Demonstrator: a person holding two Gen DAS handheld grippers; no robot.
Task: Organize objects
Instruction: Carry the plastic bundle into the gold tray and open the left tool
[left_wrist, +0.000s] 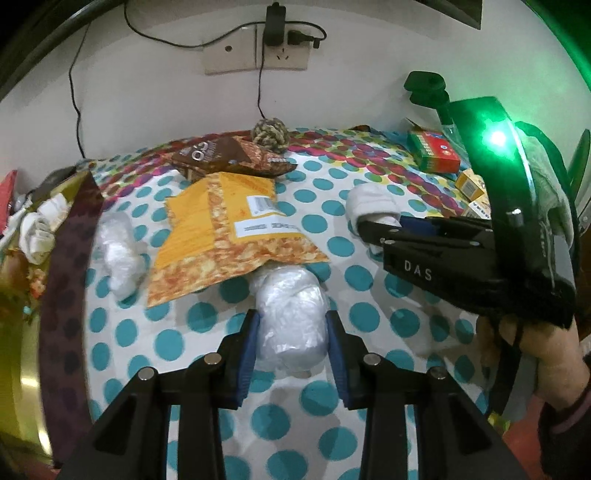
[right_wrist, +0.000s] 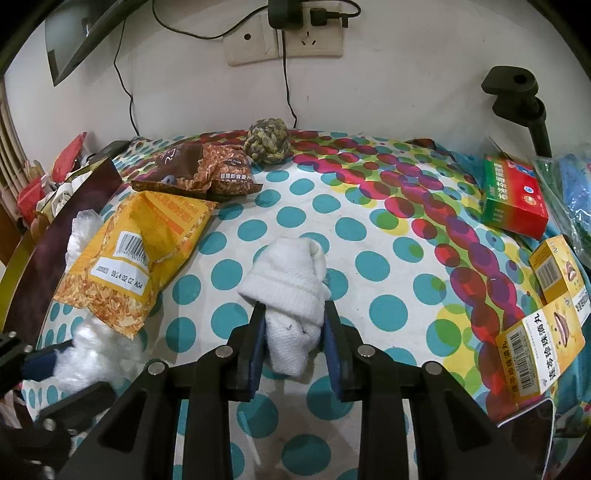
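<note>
Hidden and cut-off bits

Your orange snack bag (left_wrist: 236, 236) covers the far end of the plastic-wrapped bundle (left_wrist: 291, 317); the gold box (left_wrist: 22, 369) runs off frame.

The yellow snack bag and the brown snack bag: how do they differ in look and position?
The yellow snack bag carries a white barcode label, while the brown snack bag shows printed white text and no such label. The yellow bag lies nearer the grippers, and the brown bag sits farther back beside the rope ball. The yellow bag overlaps a white plastic bundle; the brown bag does not. Both lie flat on the dotted cloth.
</note>
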